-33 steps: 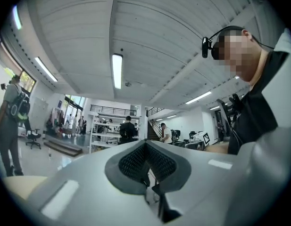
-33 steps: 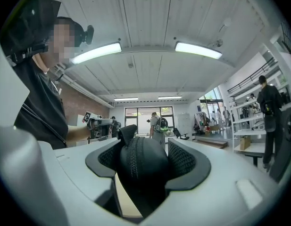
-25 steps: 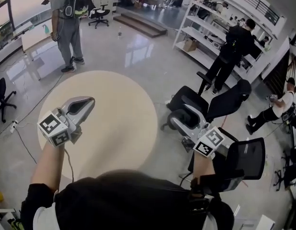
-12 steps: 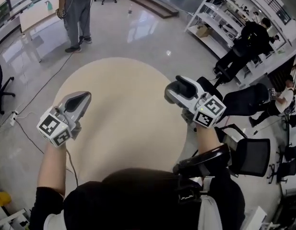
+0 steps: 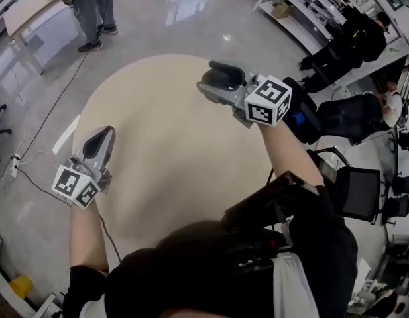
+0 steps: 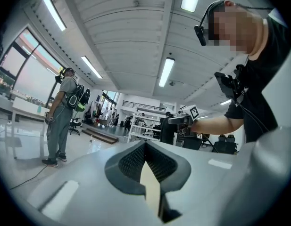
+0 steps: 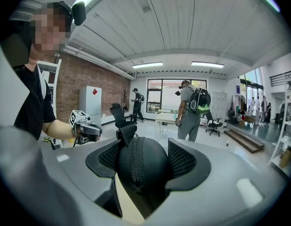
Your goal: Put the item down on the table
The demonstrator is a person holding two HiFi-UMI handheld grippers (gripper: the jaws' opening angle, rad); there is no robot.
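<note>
A round beige table [image 5: 171, 151] fills the middle of the head view. My right gripper [image 5: 214, 79] hovers over the table's far right part, shut on a black rounded zip pouch [image 5: 222, 71]. In the right gripper view the pouch [image 7: 140, 166] bulges between both ribbed pads [image 7: 182, 160], with its zipper facing the camera. My left gripper [image 5: 100, 140] is held over the table's left edge, its jaws together with nothing between them. In the left gripper view its pads [image 6: 131, 161] meet at the tips, and a strip of table [image 6: 150, 187] shows below them.
Black office chairs [image 5: 353, 191] stand close to the table's right side. One person [image 5: 91, 5] stands on the glossy floor at the far left, and others [image 5: 350, 38] are by the white shelves at the far right. A cable [image 5: 32, 164] runs along the floor on the left.
My right gripper has swung from beside the chairs, left and forward, to over the table with the black pouch in it. The left gripper has stayed near the table's left edge.
</note>
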